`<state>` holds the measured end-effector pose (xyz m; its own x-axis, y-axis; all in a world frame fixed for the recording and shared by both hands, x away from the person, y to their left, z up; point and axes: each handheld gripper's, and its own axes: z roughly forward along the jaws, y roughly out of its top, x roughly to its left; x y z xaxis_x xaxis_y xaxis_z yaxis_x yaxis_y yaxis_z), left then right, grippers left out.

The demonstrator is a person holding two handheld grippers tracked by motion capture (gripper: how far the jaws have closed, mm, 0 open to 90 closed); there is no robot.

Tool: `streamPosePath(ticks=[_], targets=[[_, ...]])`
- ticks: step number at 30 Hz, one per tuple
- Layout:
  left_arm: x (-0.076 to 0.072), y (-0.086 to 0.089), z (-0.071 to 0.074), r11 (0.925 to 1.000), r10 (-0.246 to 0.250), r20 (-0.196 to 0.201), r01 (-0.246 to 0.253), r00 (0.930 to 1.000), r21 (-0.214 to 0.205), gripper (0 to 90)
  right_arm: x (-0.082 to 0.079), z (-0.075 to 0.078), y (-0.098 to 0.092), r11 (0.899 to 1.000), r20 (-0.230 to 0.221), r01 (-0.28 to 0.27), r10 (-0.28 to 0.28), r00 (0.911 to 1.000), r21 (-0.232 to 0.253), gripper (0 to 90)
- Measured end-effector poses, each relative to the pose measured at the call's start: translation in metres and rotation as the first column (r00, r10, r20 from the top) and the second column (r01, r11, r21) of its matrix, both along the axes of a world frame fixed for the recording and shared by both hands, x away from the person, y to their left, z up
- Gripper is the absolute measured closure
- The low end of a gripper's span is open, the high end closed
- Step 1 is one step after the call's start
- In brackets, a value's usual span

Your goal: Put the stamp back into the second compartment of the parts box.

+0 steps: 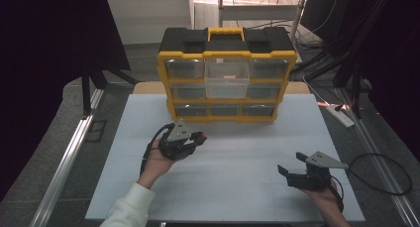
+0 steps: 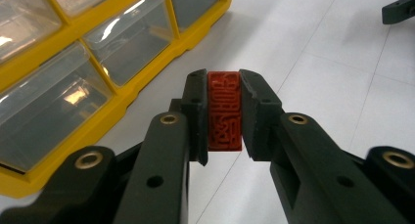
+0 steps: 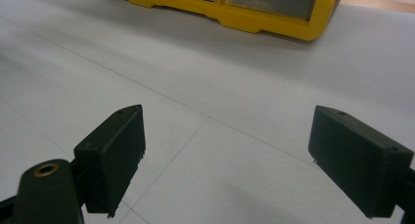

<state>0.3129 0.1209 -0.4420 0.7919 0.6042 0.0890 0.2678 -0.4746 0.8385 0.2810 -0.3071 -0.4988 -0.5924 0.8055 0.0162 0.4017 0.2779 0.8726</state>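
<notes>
A small red block (image 2: 224,111), rectangular with raised carved characters on its face, sits clamped between the matte black pads of the left gripper (image 2: 224,114), just in front of the yellow-framed drawer cabinet (image 1: 227,73) with its clear plastic drawers. The right gripper (image 3: 225,160) stands wide apart, nothing between its pads, well away from the cabinet near the front edge of the smooth white table (image 1: 247,152). Bare tabletop lies between the two grippers.

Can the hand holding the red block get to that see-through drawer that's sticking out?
Probably yes: the left gripper, shut on the red block, sits just before the organizer, with bare table between it and the pulled-out drawer.
</notes>
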Motion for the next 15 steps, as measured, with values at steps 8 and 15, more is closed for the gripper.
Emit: streamPosePath(ticks=[8,15], targets=[[-0.002,0.006,0.007,0.9995,0.016,0.011,-0.016,0.9998,-0.028,74.5,0.000,0.000,0.000,1.000,0.001,0.001,-0.001,1.0000,0.001,14.2],[-0.003,0.010,0.014,0.9977,0.033,0.029,-0.031,0.9990,-0.060,74.5,0.000,0.000,0.000,1.000,0.001,0.002,-0.002,1.0000,-0.001,14.3]])
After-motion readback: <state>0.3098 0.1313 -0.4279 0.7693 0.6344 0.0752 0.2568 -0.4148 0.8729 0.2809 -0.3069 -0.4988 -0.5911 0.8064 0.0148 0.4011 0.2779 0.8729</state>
